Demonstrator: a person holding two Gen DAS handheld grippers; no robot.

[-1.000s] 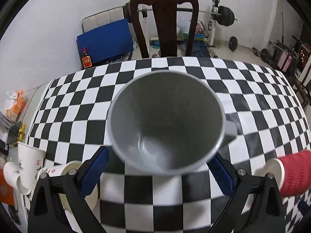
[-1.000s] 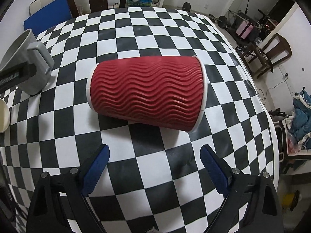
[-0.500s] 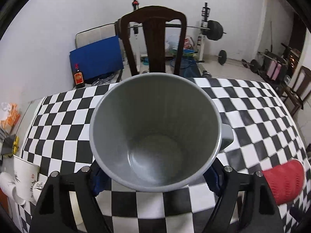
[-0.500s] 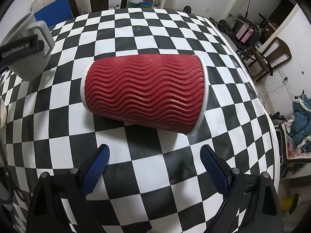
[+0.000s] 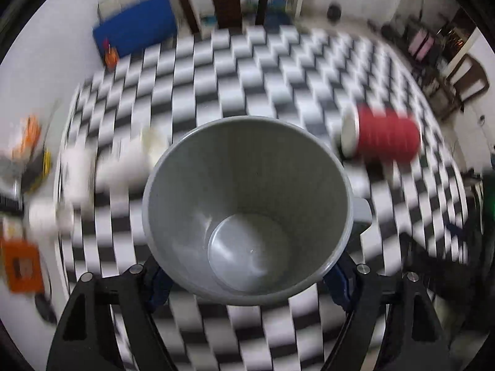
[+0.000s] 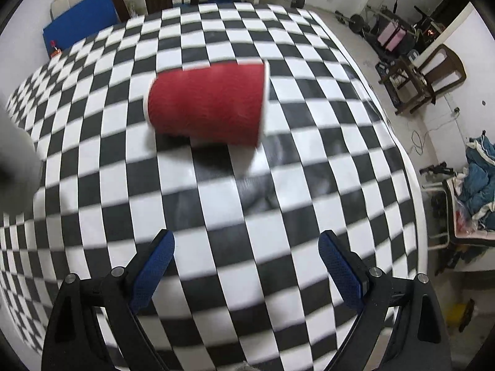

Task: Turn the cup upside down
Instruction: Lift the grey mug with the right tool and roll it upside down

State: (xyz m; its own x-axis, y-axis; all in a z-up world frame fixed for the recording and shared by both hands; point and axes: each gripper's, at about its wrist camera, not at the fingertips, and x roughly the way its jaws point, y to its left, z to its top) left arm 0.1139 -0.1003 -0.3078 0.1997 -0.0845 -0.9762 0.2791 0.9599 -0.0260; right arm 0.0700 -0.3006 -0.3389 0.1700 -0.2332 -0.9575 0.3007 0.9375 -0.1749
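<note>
Between left tongs (image 5: 247,281), grey cup (image 5: 247,207) gapes, nothing inside.

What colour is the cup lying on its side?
Red cup, white rims; right wrist view shows it best.

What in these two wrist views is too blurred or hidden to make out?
- Left wrist: white cups left of the grey cup are motion-smeared, so count and pose are unclear.
- Left wrist: the left claw pads are hidden behind the grey cup.
- Right wrist: the red cup surface pattern is blurred; its opening faces away.
</note>
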